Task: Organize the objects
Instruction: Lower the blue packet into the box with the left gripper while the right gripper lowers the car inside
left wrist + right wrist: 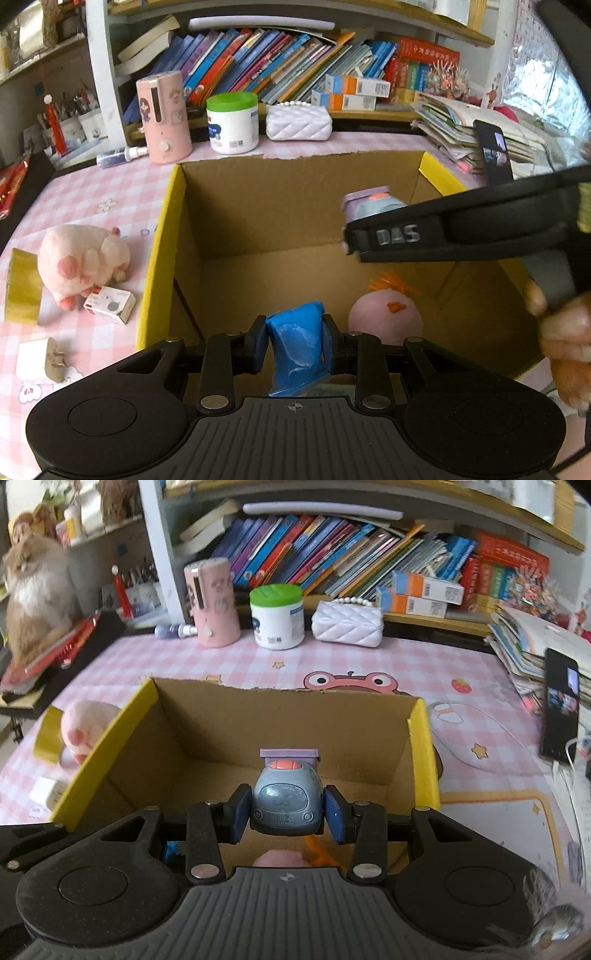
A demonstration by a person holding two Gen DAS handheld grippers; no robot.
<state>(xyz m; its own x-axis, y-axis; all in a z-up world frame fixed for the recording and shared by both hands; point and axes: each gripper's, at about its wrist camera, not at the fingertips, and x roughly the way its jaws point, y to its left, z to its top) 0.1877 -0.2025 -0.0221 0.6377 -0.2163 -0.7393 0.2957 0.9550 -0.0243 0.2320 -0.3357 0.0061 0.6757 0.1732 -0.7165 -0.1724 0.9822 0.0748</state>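
While clamped in right fingers point(287, 814), toy car point(284, 801) reads "VEHICLE", left fingers point(295, 341) squeezing blue packet point(297, 343).

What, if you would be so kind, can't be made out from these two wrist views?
- Left wrist view: the lower part of the blue packet is hidden behind the left gripper.
- Right wrist view: the pink ball toy in the cardboard box is mostly covered by the right gripper holding the toy car.
- Both views: book titles are too small; the phone screen is blurred.
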